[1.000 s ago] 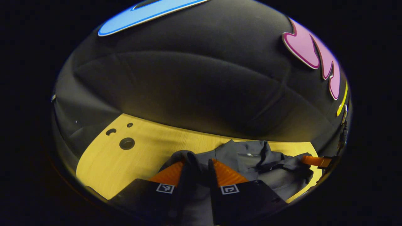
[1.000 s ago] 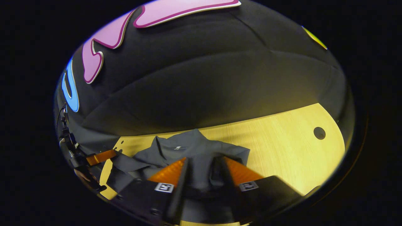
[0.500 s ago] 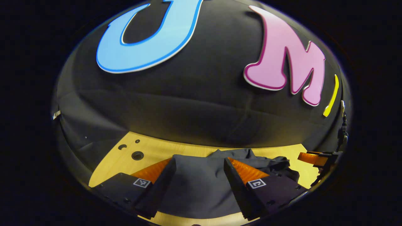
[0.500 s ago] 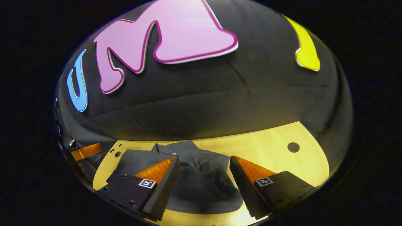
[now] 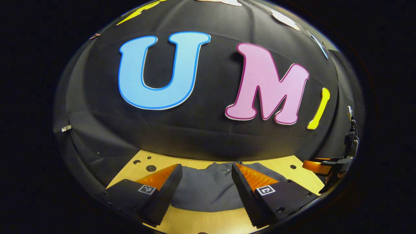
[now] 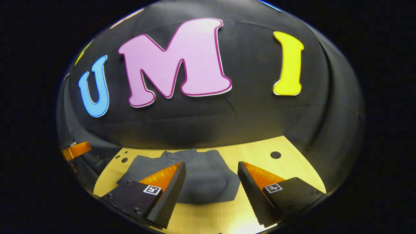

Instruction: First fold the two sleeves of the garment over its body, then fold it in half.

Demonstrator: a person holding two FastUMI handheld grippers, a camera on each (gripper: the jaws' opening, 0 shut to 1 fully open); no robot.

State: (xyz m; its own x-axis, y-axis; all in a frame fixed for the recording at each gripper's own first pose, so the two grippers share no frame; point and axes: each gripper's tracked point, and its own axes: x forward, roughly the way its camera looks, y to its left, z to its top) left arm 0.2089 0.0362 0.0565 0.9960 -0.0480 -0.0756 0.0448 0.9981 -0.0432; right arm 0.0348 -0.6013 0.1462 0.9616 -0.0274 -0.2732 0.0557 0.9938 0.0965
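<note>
Garment: the dark grey folded cloth garment is lying in a compact bundle on the pale yellow wooden bench, nearer the bench's far edge by the black cloth wall; in the right gripper view the garment is sitting toward the far left part of the bench.
Left gripper: its fingers are standing wide apart, gripping nothing, hovering above the garment with the cloth showing in the gap between them.
Right gripper: its fingers are likewise spread, clasping nothing, hanging over the garment's right side.
Other gripper seen afar: the right gripper is showing at the right rim of the left gripper view; the left gripper is showing at the left rim of the right gripper view.
Bench holes: small round dark holes are sitting near the far left corner; one round hole is lying toward the far right.
</note>
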